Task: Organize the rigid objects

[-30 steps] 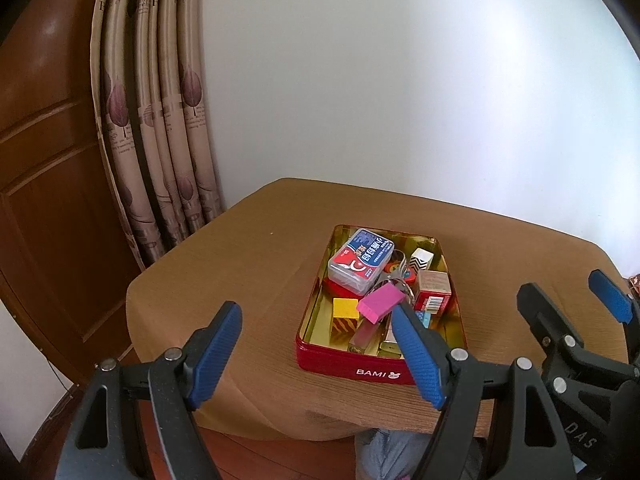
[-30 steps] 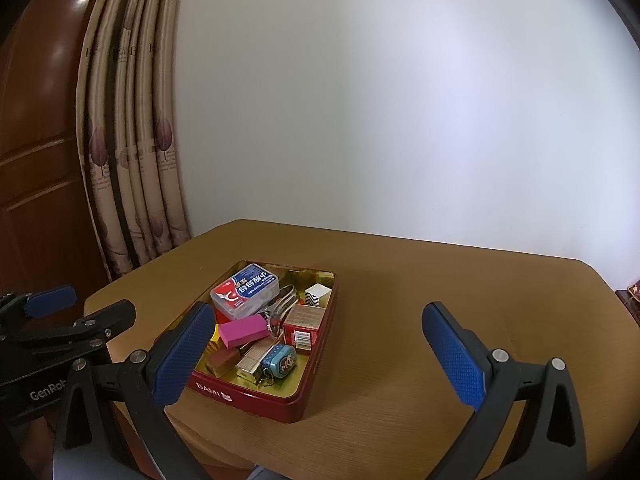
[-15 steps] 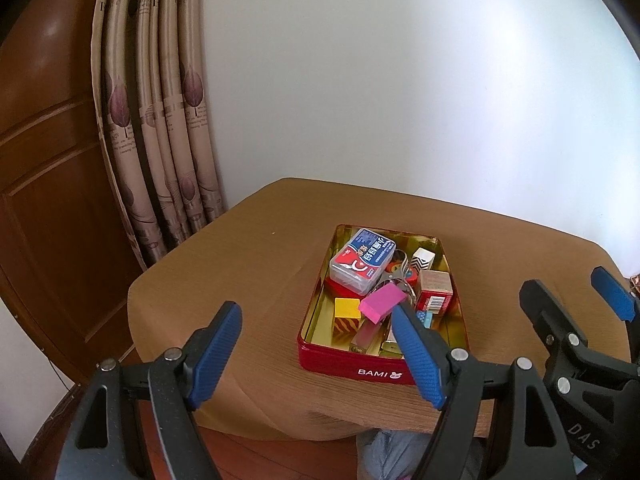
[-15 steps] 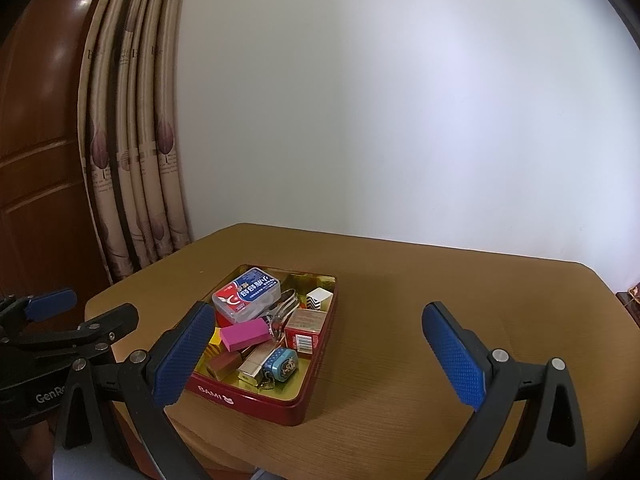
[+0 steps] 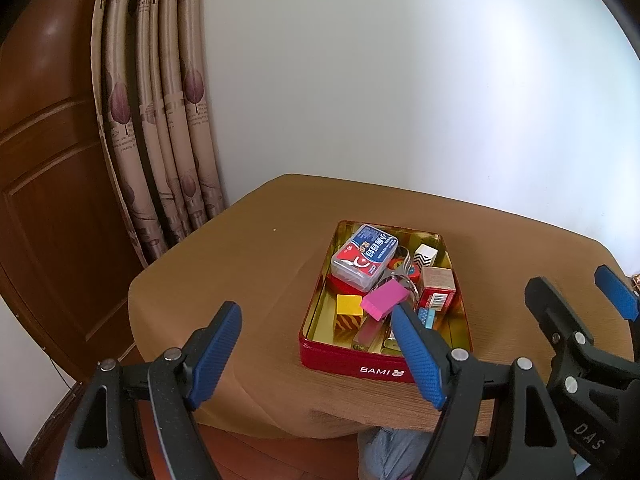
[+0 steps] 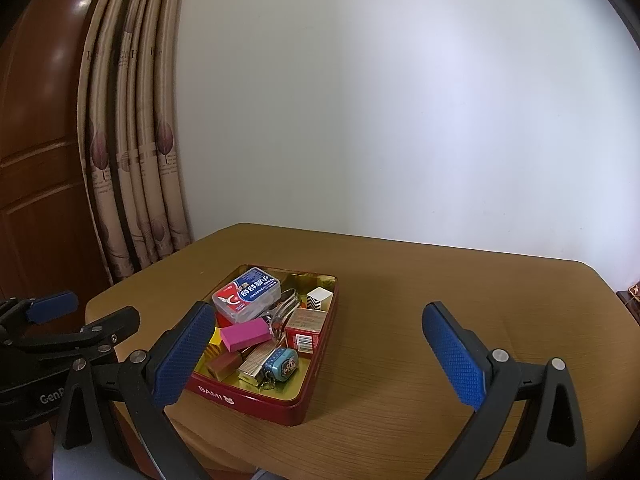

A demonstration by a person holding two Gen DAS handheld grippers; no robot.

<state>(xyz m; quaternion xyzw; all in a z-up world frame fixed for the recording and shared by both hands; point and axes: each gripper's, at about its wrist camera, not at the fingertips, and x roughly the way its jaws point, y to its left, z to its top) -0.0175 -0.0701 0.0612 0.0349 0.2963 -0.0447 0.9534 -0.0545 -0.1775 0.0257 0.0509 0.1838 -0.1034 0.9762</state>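
Small rigid things lie jumbled in the red tin (image 6: 280, 404) at centre frame, the counter (image 6: 440, 320) around it bare. Both the left tool (image 5: 320, 344) and the right tool (image 6: 328, 356) hover spread and empty, fitting either sorting out or all gathered.

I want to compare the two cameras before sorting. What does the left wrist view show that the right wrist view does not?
Only the left wrist view shows the yellow block with a striped block in front of it, clearly, at the tin's left side. Only the right wrist view shows the round blue keychain charm and the brown block near the front wall. Both show the red tin, the clear plastic box, the pink block and the black-and-white striped cube on the brown table. Both tongs, left and right, are open and empty.
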